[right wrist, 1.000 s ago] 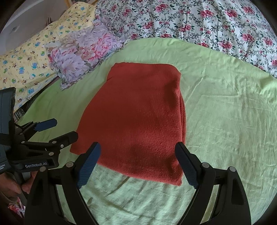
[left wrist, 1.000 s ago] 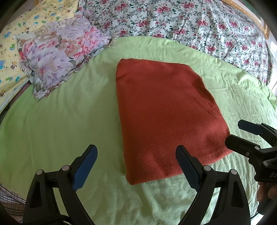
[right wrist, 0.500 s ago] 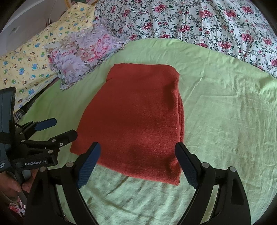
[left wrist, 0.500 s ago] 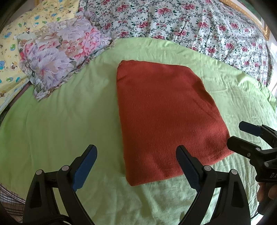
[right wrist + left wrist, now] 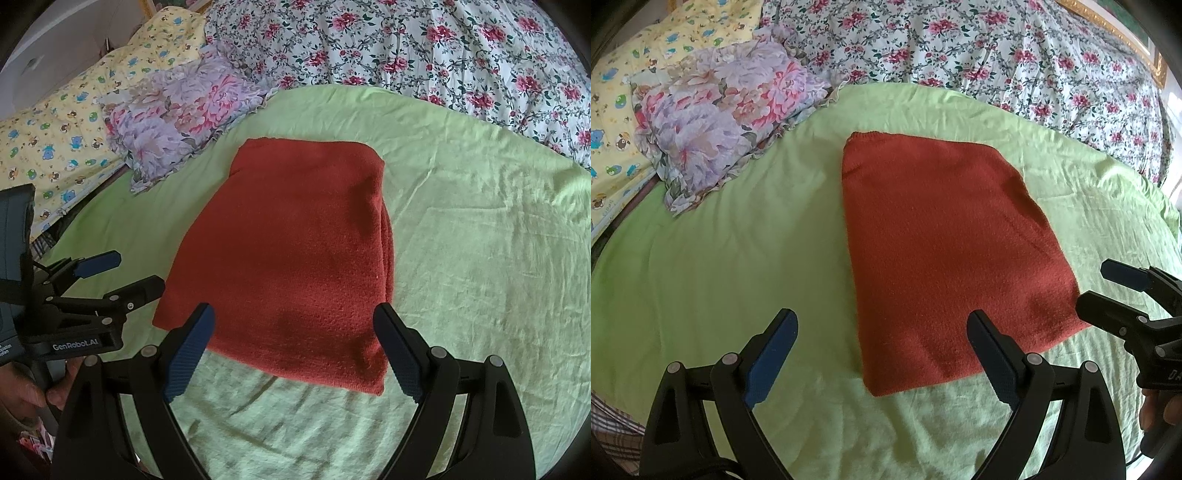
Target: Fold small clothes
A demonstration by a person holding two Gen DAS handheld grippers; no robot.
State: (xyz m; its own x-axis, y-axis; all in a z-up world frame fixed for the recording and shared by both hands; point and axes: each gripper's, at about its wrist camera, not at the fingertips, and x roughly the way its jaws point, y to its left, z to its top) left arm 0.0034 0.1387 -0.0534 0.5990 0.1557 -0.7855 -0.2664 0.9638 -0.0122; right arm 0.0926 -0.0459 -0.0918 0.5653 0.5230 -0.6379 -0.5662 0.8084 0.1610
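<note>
Home bedroom: bed under a light green cotton sheet [image 5: 701, 258], with a frilled floral pillow [image 5: 716, 122] at its head.

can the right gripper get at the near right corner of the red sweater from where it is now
Probably yes. The right gripper is open just above the folded red sweater's near edge, and nothing lies between it and that corner on the green sheet.

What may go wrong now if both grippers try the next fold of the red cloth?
1. The red cloth shows stacked layers at its right edge; the open right gripper may catch only the top one.
2. The wrinkled green sheet may get pinched too.
3. The left gripper straddles only the near-left corner, so the fold may come out skewed.
</note>
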